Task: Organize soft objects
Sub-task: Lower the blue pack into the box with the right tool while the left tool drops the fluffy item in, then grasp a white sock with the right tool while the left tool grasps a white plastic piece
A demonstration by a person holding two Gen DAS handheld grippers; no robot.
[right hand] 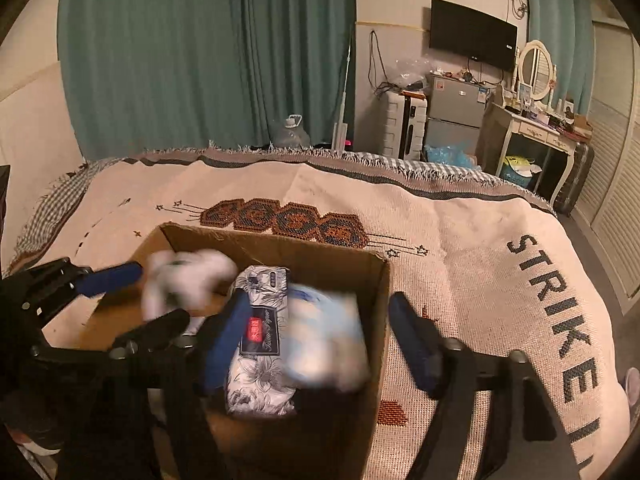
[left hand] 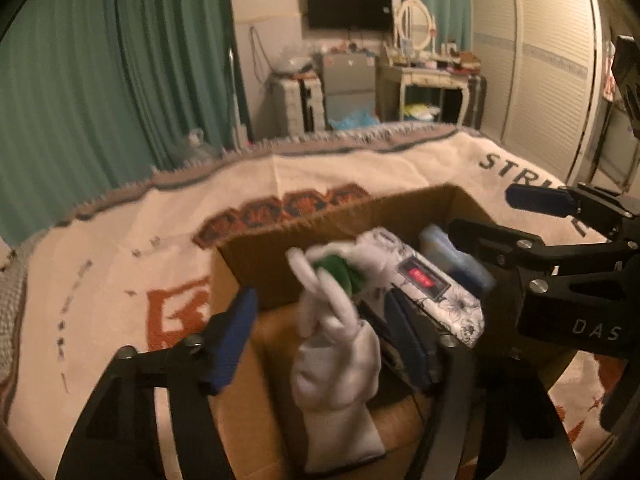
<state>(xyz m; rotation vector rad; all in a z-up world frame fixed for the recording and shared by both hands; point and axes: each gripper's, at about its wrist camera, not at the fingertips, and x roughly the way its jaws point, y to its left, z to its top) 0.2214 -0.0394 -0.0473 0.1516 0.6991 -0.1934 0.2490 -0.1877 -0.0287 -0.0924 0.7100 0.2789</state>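
Note:
An open cardboard box (left hand: 332, 216) (right hand: 380, 280) stands on the bed. Inside it lie a white plush toy with a green patch (left hand: 340, 320) (right hand: 188, 280), a floral tissue pack (left hand: 424, 280) (right hand: 260, 344) and a light blue soft pack (left hand: 460, 260) (right hand: 328, 336). My left gripper (left hand: 320, 336) is open over the box, its fingers either side of the blurred plush toy and not touching it. My right gripper (right hand: 316, 344) is open over the box, its fingers either side of the tissue and blue packs; it shows at the right of the left wrist view (left hand: 492, 216).
The bed has a cream woven blanket (right hand: 480, 248) with orange patterns and the word STRIKE. Behind the bed are green curtains (right hand: 200, 60), a small fridge (right hand: 456, 116), a dressing table with a mirror (right hand: 532, 128), a wall TV (right hand: 472, 36) and wardrobe doors (left hand: 540, 80).

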